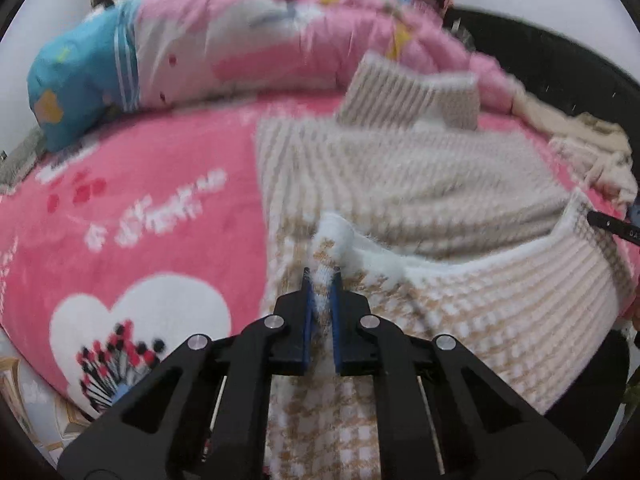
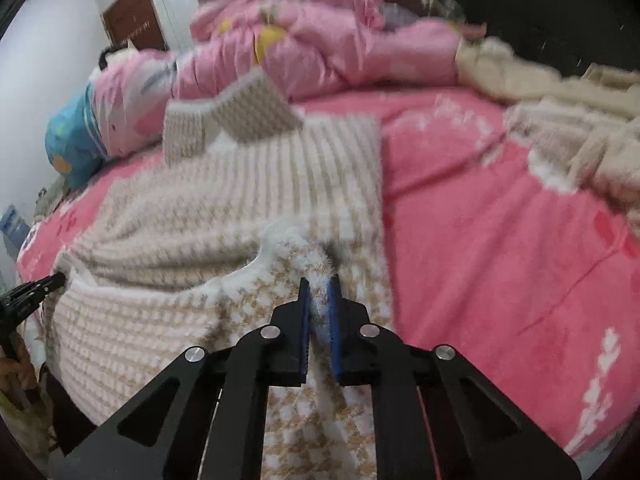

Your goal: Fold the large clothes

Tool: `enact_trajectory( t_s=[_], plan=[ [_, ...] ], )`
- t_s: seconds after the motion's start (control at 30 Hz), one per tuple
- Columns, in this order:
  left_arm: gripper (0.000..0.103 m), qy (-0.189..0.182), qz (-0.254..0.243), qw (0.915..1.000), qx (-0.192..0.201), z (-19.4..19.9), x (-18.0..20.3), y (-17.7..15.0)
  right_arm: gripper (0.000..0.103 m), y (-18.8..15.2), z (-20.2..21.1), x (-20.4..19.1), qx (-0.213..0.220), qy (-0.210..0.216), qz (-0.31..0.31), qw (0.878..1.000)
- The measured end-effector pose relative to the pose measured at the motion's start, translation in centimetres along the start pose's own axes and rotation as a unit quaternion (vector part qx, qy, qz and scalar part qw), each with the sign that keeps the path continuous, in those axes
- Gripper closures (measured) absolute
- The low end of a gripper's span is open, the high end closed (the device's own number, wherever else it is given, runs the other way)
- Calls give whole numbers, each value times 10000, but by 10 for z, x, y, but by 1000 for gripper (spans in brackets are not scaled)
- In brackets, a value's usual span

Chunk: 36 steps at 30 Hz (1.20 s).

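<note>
Pink blanket [image 1: 132, 216] covers the bed, rumpled pink quilt [image 1: 248, 44] heaped along the far side, cream fabric pile [image 2: 560, 120] at the far right corner. The beige-and-white knit sweater [image 1: 400, 176] lies spread across the blanket, near hem lifted toward the cameras, far end with its folded-over ribbed part [image 2: 240, 120] close to the quilt.

Risks, as I judge them: both grips sit on the fluffy white hem edge only – the knit is thick and stretchy, so a quick pull could slip it out of one side and skew the fold. Uneven travel between the hands would give a diagonal crease. The body is already bunched mid-panel, so a fold carried over it would likely trap wrinkles.

Left gripper [image 1: 322, 276] is clamped on the hem's left corner – white fluff pinched between the blue pads [image 1: 335, 320]. Right gripper [image 2: 320, 284] is likewise clenched on the hem's right corner, fabric bulging just past the fingertips. Hem sags between the two.
</note>
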<state>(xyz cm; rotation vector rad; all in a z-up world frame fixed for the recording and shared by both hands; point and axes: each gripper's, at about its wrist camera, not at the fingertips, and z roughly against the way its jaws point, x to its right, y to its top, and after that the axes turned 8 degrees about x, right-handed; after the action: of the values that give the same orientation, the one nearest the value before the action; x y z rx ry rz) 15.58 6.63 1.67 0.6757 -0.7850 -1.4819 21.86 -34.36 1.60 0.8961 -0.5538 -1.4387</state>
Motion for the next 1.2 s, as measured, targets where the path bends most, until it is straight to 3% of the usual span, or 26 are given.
enact_trajectory(
  t_s=[0.13,0.23,0.3,0.4,0.43,0.47,0.53,0.6,0.67,0.8,0.87,0.93,1.0,1.1,1.2],
  plan=[
    [96,-99,193,9990,396,10,-8,17,95,3,10,11,364,-16,-295,9989],
    [95,-82,106,9999,-52,-26,-8,10,95,-12,-20,20,20,-152,-397,9991],
    [89,16,66,9992,-402,-54,-10,-7,93,-27,-44,28,-288,-185,-502,9982],
    [84,-103,204,9993,-286,-52,-16,-11,87,-22,-34,36,-302,-19,-805,9963],
    [77,-91,243,9994,-246,-46,-18,-9,75,-18,-25,36,-273,-110,-848,9960],
    [61,-59,291,9994,-185,-40,-20,-7,60,-16,-17,37,-207,-188,-852,9960],
    [45,109,441,9988,202,-15,-28,-1,56,-10,15,36,108,-70,-892,9959],
    [45,-75,579,9971,483,10,-31,3,56,-8,40,30,310,172,-875,9955],
    [45,-521,626,9944,667,31,-24,6,56,-12,59,9,364,613,-618,9955],
    [45,-1660,348,9850,307,27,21,-8,56,-36,38,-42,-273,1114,110,9933],
    [45,-1657,65,9858,-266,-2,49,-28,56,-53,13,-54,-687,968,240,9926],
    [40,-1274,-175,9893,-692,-39,60,-51,56,-74,-29,-59,-1071,603,382,9917],
    [39,-1336,-69,9898,-488,-41,57,-57,56,-70,-30,-61,-1074,551,440,9917],
    [39,-1368,124,9893,-491,-28,52,-44,60,-55,-8,-66,-1066,470,493,9920],
    [40,-1644,279,9859,-119,-18,41,-31,60,-39,7,-72,-688,509,560,9948]
  ],
)
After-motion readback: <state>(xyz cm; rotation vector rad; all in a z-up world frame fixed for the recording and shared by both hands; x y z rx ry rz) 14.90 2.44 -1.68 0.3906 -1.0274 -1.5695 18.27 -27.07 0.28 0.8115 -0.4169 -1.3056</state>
